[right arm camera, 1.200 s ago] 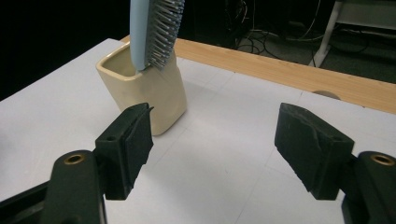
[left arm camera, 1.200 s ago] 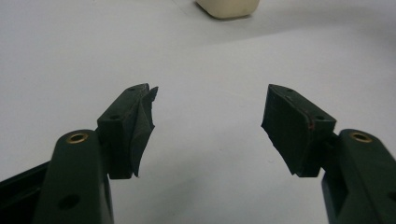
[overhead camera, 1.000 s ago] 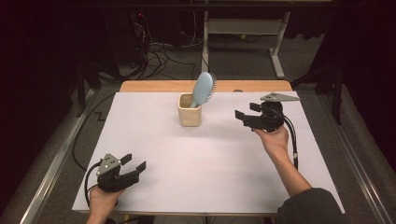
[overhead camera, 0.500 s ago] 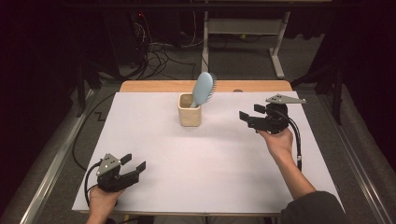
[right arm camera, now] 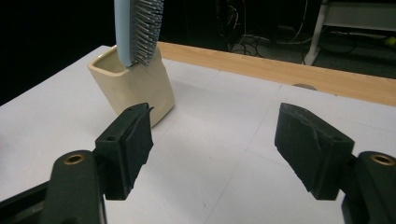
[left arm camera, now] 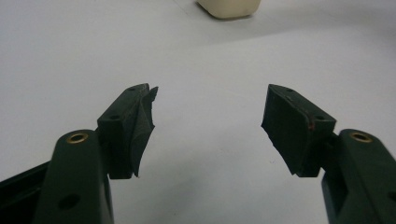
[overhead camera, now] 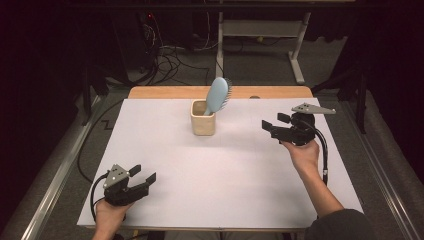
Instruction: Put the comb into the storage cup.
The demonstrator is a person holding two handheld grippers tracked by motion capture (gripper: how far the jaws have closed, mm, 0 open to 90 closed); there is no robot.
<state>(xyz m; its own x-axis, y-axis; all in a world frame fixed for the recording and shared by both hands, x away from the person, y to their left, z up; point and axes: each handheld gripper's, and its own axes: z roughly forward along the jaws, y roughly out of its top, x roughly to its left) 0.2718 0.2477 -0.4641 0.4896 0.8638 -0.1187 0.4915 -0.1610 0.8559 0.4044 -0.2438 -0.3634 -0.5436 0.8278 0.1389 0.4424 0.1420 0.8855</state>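
Left gripper (overhead camera: 136,179): sits down at the near left corner of the table, held in the person's left hand (overhead camera: 107,212). Jaws are spread wide with nothing between them, pointing off toward the middle of the table. In the left gripper view (left arm camera: 208,123) you just get bare white sheet between the two black pads, with the bottom of the cup peeking in at the top edge.

Table (overhead camera: 165,150): covered by a white sheet, with a strip of wood showing along the far edge.

Cup (overhead camera: 203,119): cream coloured, squarish, standing upright near the far middle of the table, well apart from both grippers. In the right gripper view (right arm camera: 135,88) it's up at the left, behind the left jaw.

Hairbrush (overhead camera: 217,95): light blue, stuck handle-down in the cup, head poking out the top and leaning to the right. Bristles face right in the high view; the right gripper view (right arm camera: 137,30) shows them pretty clearly.

Right gripper (overhead camera: 272,127): over the right side of the table, in the person's right hand (overhead camera: 302,152), jaws aimed left toward the cup. Jaws are wide apart and holding nothing. It's to the right of the cup, not touching it, and the right gripper view (right arm camera: 212,144) shows plain white sheet in the gap.
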